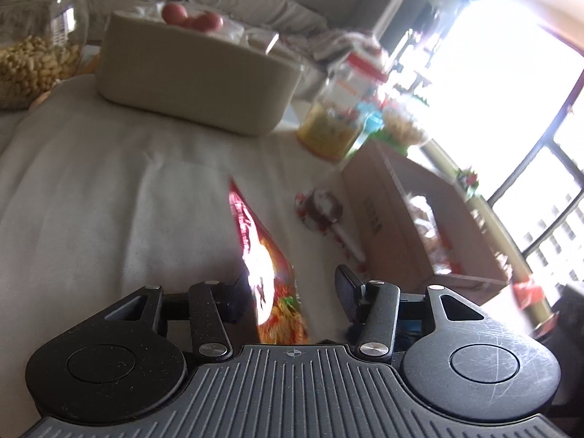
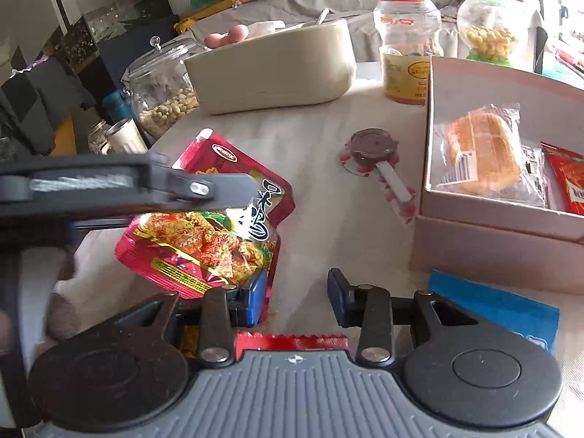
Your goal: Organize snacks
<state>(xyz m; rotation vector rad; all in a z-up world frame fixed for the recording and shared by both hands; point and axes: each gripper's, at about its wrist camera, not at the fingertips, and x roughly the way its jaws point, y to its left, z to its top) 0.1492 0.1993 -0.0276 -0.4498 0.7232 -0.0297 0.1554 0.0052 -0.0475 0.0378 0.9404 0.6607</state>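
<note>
Across the desk (image 2: 328, 226), at right, open cardboard box (image 2: 474, 233), part filled. Left of it, red snack bag (image 2: 204, 241) tipped on edge between wide, unclamped jaws of left gripper (image 1: 292, 292); likely flops flat or slides away if closing lags. Left gripper reaching in sideways over bag. Right gripper (image 2: 295, 299) low, level, jaws wide, gripping nothing. Lollipop (image 2: 372, 146) lying between bag and box.
</note>
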